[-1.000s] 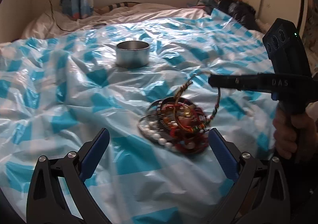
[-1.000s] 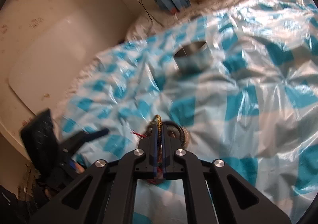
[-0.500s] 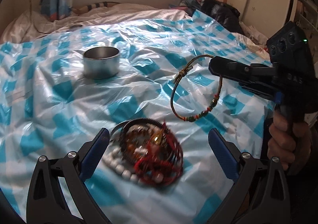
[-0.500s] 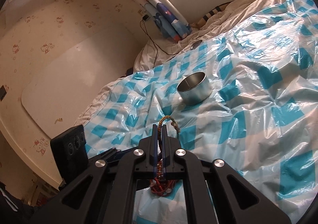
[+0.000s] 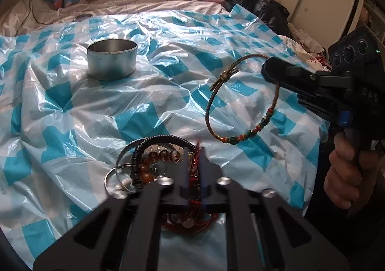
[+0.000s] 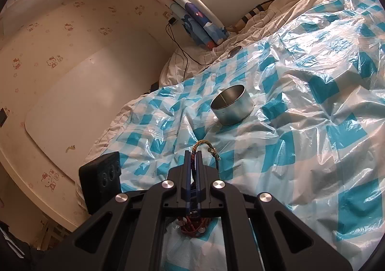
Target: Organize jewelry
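right gripper clamped on woven bracelet, now lifted clear of pile | left gripper just closed, apparently on red cord | next: tin at 11 o'clock

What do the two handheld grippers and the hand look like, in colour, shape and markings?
Both grippers are black with blue pads and round silver bolts on angular, cut-out frames. The right gripper has a box with three round lenses, a small green light, pale lettering and a pistol grip held in a bare hand. The left gripper looks alike.

The left claw has closed over the jewelry pile; the right claw has lifted the braided bracelet higher.
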